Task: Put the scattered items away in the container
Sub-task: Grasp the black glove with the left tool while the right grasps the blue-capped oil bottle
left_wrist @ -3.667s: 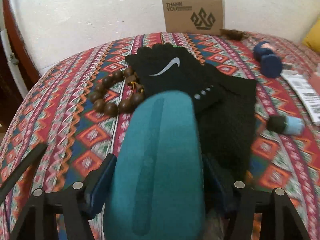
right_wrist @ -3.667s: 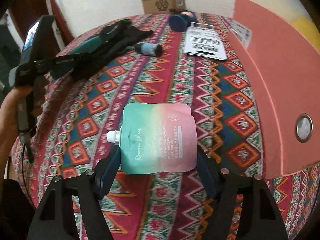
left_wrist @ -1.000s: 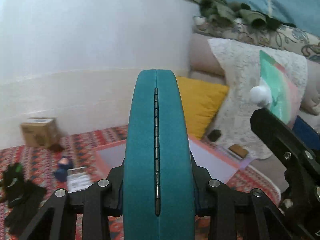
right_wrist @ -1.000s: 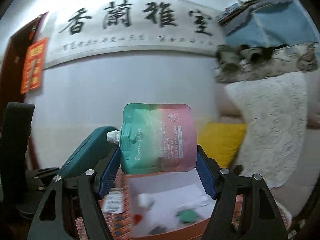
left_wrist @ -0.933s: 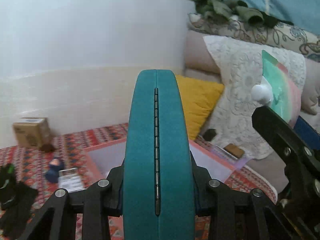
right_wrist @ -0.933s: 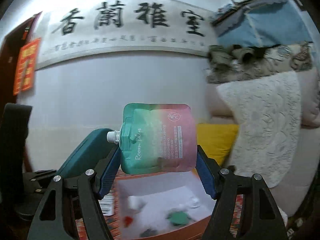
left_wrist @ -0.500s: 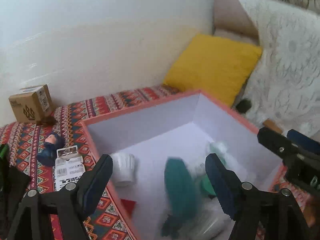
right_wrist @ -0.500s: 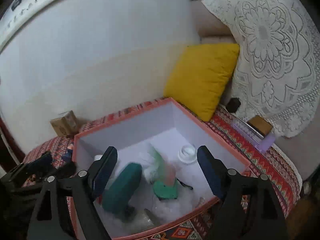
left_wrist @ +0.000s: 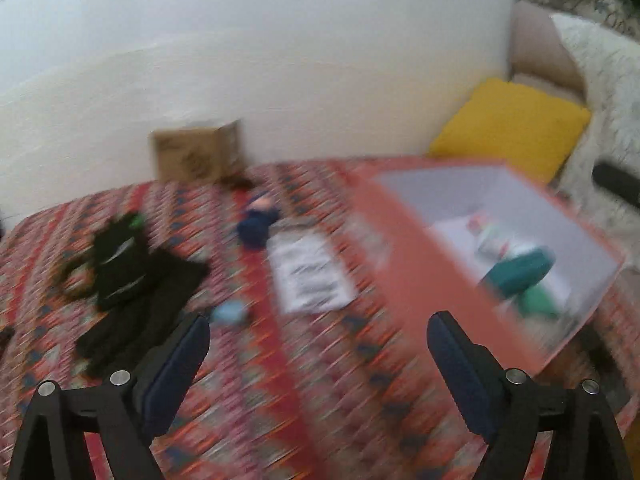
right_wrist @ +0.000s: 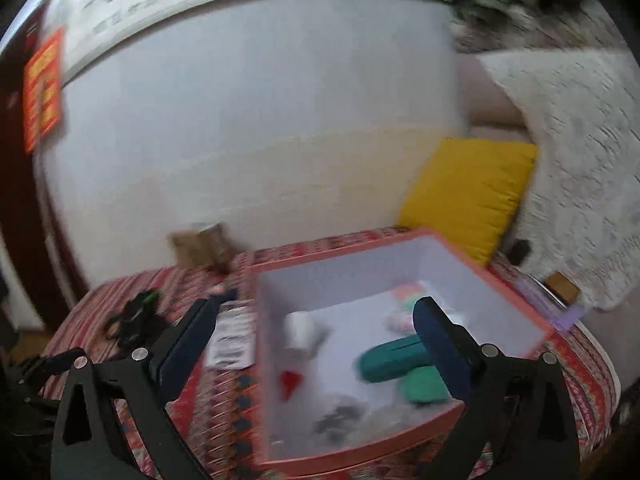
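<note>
Nearest us, the left gripper (left_wrist: 318, 354) hangs with its jaws spreading apart and nothing between them, above the red patterned woven cloth (left_wrist: 256, 408) that covers the table. Our right gripper (right_wrist: 316, 334) also has its jaws widening, empty, over the near rim of the salmon-pink rectangular box with a white inside (right_wrist: 404, 460). In that box lie the teal hard-shell case (right_wrist: 390, 358), a green item (right_wrist: 424, 390), a white cup-like thing (right_wrist: 300, 330) and a small red piece (right_wrist: 290, 380); the rest is too blurred to name. On the cloth left of the box sit a white printed packet (left_wrist: 310, 280), black knitted gloves (left_wrist: 136, 276), a small light-blue thing (left_wrist: 230, 312) and a dark blue object (left_wrist: 256, 226). Farther back a brown cardboard box (left_wrist: 196, 156) stands by the white wall, with a yellow cushion (right_wrist: 470, 192) to the right.
</note>
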`<state>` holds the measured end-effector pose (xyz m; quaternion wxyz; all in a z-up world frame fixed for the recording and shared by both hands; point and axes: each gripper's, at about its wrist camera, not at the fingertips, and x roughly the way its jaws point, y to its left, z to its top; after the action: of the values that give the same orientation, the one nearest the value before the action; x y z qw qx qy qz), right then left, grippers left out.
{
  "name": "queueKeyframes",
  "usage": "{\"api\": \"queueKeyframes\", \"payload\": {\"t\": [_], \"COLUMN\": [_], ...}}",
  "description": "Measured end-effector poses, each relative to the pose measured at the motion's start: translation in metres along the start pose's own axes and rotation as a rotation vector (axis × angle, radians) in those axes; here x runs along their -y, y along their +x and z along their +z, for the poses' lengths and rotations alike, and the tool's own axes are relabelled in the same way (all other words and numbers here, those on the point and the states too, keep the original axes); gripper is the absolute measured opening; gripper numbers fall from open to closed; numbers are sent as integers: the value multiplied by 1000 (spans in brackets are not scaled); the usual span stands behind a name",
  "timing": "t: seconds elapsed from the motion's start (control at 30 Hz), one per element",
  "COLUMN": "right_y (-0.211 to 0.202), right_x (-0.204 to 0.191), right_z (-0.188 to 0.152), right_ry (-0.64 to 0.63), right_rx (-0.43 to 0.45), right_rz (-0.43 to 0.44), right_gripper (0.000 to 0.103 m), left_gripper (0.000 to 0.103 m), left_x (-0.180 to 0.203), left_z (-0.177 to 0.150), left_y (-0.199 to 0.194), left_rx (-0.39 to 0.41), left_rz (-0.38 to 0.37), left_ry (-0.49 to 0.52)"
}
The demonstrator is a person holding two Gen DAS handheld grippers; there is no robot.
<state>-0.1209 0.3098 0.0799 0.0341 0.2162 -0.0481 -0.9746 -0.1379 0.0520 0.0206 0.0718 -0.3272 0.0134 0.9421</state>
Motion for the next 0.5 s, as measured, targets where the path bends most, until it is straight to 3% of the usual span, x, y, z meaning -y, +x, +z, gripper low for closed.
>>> {"api": "queueKeyframes", "payload": {"t": [0.27,0.4,0.5], "right_y": [29,64,96], "right_x": [-119,-168,-186], "right_z": [-54,-97,-118], "right_ry": [-269,-434,-529], "right_rx": [-113,-214,-270], "right_rz": [151,227,214], "right_gripper": [101,100,99], "left_gripper": [92,92,92], "left_x": [-98,-128,-150], "left_z": [-68,-68,-63], "left_y": [22,66,101], "left_rx": [-121,-177,-213], "left_rz": [123,155,125], "left_ry": [-97,-152,-227]}}
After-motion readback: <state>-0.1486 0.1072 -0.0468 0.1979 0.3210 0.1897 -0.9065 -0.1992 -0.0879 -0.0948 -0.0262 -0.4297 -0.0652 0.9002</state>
